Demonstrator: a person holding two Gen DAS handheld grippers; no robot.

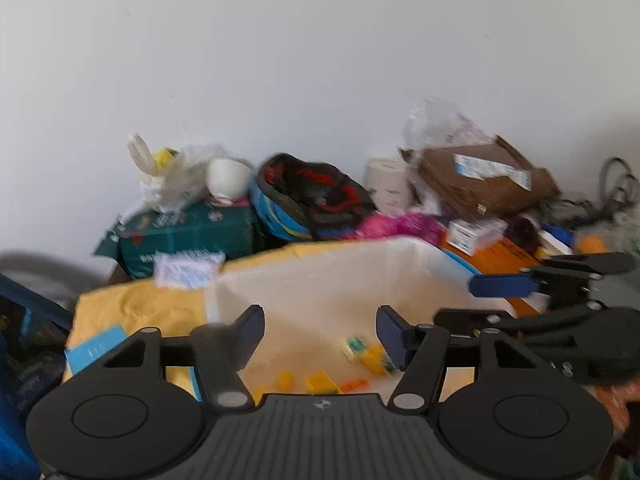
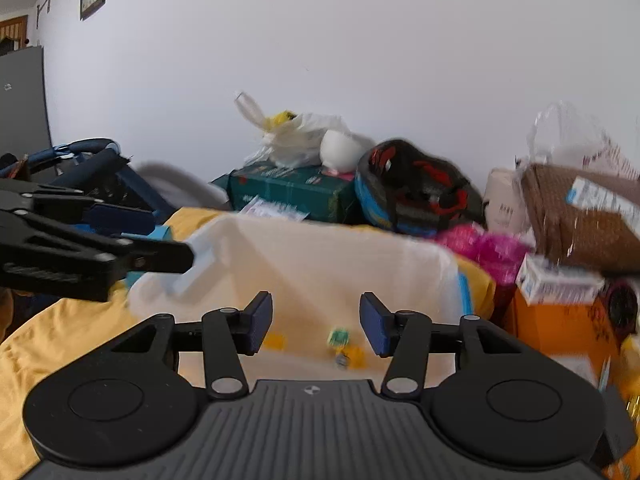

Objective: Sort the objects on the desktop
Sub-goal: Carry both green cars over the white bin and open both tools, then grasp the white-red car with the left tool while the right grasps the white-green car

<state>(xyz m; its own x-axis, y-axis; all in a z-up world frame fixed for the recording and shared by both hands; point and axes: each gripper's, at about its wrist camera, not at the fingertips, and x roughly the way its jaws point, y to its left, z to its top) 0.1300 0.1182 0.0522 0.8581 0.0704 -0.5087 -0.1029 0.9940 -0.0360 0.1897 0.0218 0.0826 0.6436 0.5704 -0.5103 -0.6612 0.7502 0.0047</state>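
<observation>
Above the white translucent plastic bin [image 1: 320,280], both tools hover with fingers spread wide and nothing held: the left tool [image 1: 320,334] over its left part, the right tool [image 2: 316,322] over its right. Inside the bin lie small yellow toy blocks [image 1: 320,382] and a green-and-white block [image 2: 338,337]. Behind the bin, leftmost first, sit a dark green cardboard box [image 1: 188,236], a blue-and-black bicycle helmet [image 1: 308,200] and a brown cardboard package [image 1: 484,184].

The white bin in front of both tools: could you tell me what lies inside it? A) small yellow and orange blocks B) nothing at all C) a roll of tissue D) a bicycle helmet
A: small yellow and orange blocks lie on the floor of the white bin.
</observation>
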